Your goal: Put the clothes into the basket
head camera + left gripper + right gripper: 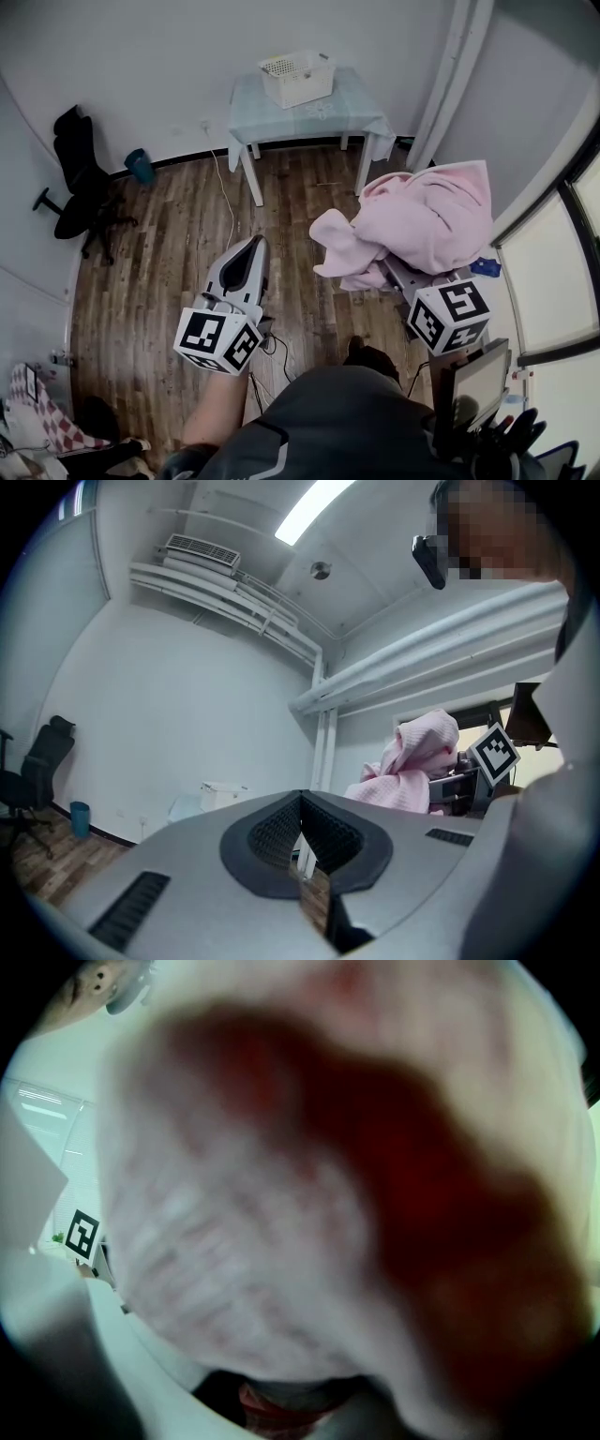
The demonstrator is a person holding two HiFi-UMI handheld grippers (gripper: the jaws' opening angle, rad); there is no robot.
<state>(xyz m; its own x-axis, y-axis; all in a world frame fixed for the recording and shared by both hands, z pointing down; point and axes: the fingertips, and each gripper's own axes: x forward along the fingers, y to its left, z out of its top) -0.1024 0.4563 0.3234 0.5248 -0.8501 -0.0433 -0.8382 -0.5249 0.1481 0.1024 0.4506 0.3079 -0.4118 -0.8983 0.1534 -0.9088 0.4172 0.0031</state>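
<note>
In the head view a bulky pink cloth (427,220) hangs in the air at the right, bunched over the front of my right gripper (398,274). The cloth hides its jaws, and only its marker cube (450,317) shows. The right gripper view is filled by that blurred pink cloth (281,1194). My left gripper (251,253) is shut and holds nothing, left of the cloth and apart from it. In its own view the pads (281,832) meet at the tips. The white basket (296,77) stands on a small pale table (356,108) at the far wall.
A black office chair (80,178) and a blue bin (141,166) stand at the left wall. A white cable (225,206) trails over the wooden floor. A checked cloth (42,422) lies bottom left. A window runs along the right, with a screen (480,380) near my right side.
</note>
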